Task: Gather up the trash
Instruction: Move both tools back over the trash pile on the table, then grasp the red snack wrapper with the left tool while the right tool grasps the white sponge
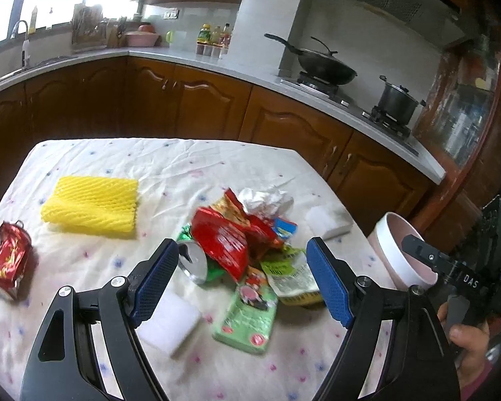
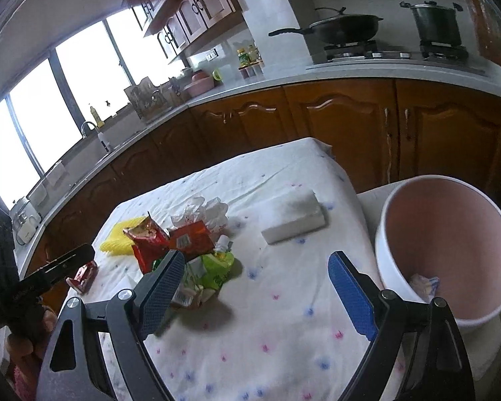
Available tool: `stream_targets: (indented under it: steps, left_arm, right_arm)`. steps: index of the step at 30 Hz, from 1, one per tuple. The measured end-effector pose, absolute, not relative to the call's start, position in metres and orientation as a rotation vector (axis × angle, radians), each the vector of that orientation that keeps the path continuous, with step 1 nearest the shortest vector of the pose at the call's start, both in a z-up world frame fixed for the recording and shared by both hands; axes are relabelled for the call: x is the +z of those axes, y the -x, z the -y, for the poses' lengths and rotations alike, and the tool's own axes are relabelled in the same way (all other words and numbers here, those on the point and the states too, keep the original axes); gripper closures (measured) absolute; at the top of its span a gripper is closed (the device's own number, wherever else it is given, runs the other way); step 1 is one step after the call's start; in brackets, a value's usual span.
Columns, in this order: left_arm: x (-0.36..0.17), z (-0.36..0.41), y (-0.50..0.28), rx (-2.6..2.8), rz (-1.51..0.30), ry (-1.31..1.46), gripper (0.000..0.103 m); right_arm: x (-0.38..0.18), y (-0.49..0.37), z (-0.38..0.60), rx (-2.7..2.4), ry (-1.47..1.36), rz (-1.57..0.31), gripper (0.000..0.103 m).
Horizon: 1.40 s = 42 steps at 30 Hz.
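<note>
A pile of wrappers (image 1: 237,244) lies mid-table: red snack bags, green packets, a crushed can (image 1: 192,262) and crumpled white plastic (image 1: 267,198). The pile also shows in the right wrist view (image 2: 183,247). My left gripper (image 1: 242,274) is open and empty, its jaws spread just above the pile's near side. My right gripper (image 2: 255,292) is open and empty over bare cloth, right of the pile. A white bin with a pink inside (image 2: 451,244) stands off the table's right edge, with a bit of trash at its bottom (image 2: 424,284). It also shows in the left wrist view (image 1: 400,247).
A yellow foam net (image 1: 92,207) and a red packet (image 1: 10,264) lie at the table's left. White foam blocks lie near (image 1: 170,324) and far right (image 2: 294,222). The table has a flowered cloth (image 2: 267,351). Kitchen counters and a stove stand behind.
</note>
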State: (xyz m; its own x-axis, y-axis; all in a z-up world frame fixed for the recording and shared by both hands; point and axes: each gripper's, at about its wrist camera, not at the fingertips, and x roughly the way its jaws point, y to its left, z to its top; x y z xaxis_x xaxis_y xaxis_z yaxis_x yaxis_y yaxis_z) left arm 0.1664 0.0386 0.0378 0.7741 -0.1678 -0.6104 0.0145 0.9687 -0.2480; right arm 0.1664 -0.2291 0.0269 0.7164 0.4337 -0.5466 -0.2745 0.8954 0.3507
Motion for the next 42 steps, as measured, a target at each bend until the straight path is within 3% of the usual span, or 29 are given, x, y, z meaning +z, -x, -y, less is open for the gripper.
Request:
stream_targets:
  steps: [12, 18, 20, 22, 28, 34, 42]
  left_arm:
    - [0.011, -0.054, -0.229, -0.134, -0.803, 0.193, 0.024]
    - [-0.001, -0.049, -0.24, -0.182, -0.848, 0.196, 0.057]
    - [-0.004, -0.046, -0.241, -0.19, -0.854, 0.18, 0.071]
    - [-0.004, -0.046, -0.241, -0.204, -0.853, 0.182, 0.083]
    - [0.003, -0.046, -0.234, -0.219, -0.817, 0.171, 0.086]
    - [0.022, -0.046, -0.222, -0.219, -0.753, 0.168, 0.088]
    - [0.047, -0.044, -0.203, -0.225, -0.683, 0.186, 0.089]
  right_arm:
    - [0.005, -0.25, 0.221, 0.338, -0.257, -0.771, 0.014]
    - [-0.017, -0.285, 0.222, 0.311, -0.276, -0.844, 0.021]
    - [-0.024, -0.291, 0.222, 0.317, -0.289, -0.866, 0.032]
    - [-0.03, -0.296, 0.221, 0.322, -0.29, -0.896, 0.054]
    - [-0.03, -0.283, 0.235, 0.297, -0.304, -0.861, 0.092]
    - [-0.012, -0.26, 0.238, 0.316, -0.284, -0.801, 0.099]
    - [0.02, -0.232, 0.238, 0.331, -0.28, -0.717, 0.1]
